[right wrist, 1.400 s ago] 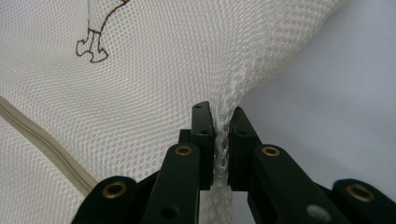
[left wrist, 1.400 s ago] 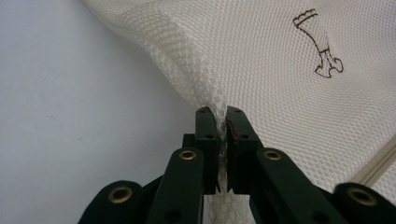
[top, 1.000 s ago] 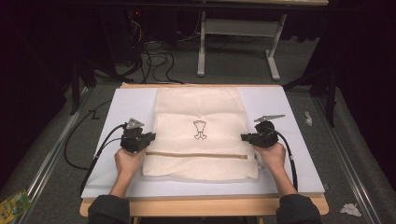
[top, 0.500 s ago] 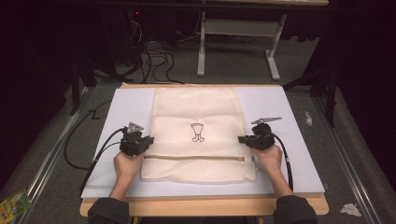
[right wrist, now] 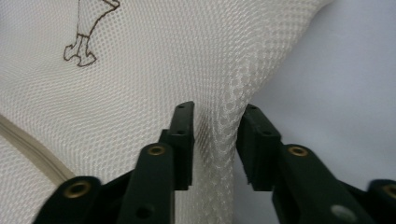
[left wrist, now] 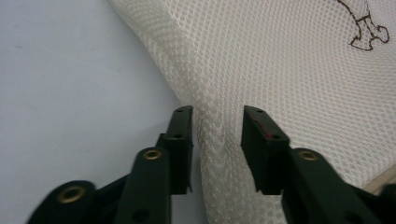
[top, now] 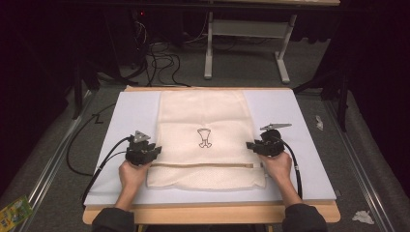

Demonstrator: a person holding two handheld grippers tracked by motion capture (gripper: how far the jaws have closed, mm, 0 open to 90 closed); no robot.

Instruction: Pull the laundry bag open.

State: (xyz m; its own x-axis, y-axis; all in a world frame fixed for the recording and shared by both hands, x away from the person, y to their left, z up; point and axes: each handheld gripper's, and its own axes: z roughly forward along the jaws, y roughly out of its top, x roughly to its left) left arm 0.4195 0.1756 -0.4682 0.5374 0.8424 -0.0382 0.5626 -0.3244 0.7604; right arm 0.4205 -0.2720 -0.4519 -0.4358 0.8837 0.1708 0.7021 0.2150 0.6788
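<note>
Wooden table spans the lower half of the high view, covered by a white sheet that runs nearly edge to edge. Cream mesh bag lies flat in the centre of the sheet, long axis running up the frame, with a tan zipper band crossing it near the bottom edge and a small brown printed figure mid-panel.

Left gripper sits at the bag's left edge, centre-left of frame, just above the zipper line. Right gripper mirrors it at the right edge. Hands come in from the bottom.

Both sets of jaws have just been opening and now stand spread. In each gripper view a raised ridge of mesh stands between the pads: left, right. There is a gap on both sides of the fold, though the mesh possibly still brushes the inner face of one pad; hard to say at this angle. Nothing is pinched.

Black cables trail off lower left.
</note>
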